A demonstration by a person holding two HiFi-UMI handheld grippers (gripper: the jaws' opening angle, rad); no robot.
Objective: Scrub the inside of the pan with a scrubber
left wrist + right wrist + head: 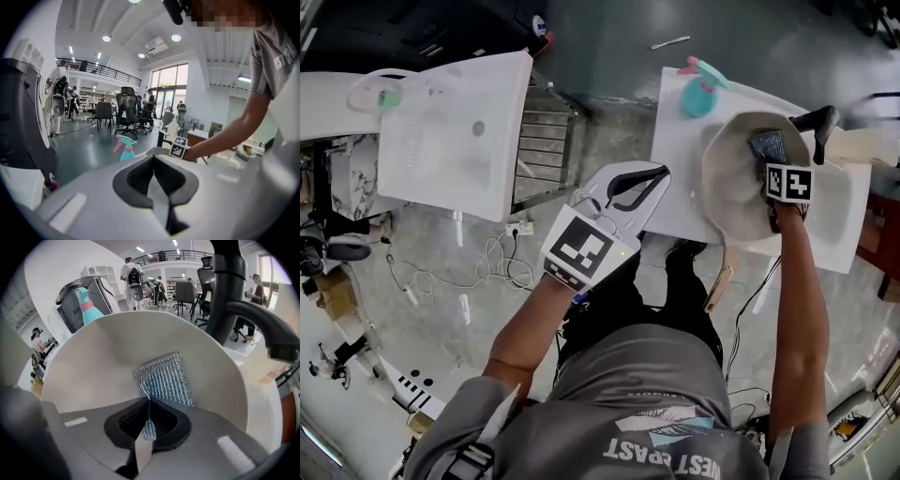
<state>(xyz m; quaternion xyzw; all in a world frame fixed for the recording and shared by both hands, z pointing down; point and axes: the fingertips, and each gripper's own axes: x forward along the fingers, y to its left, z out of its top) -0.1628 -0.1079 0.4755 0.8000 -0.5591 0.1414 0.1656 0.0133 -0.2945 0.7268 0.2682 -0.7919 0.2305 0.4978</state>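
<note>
The right tongs [148, 400] were closed on a silvery mesh scrubber [164, 377], pinching its lower corner between the jaws. The rest of the pad was spread flat against the inner wall of the cream-coloured pan [93, 366]. In the head view the pan sat on the white table [680, 192], and its handle [719, 286] reached over the near edge toward the person. A teal spray bottle [701, 92] with a pink trigger stood on the table just beyond the pan. A black faucet [229, 291] rose at the pan's right side.

The left tongs [154, 164] were closed with nothing between the jaws. They were held in the air off the table's near left corner, over the floor and well apart from the pan.
</note>
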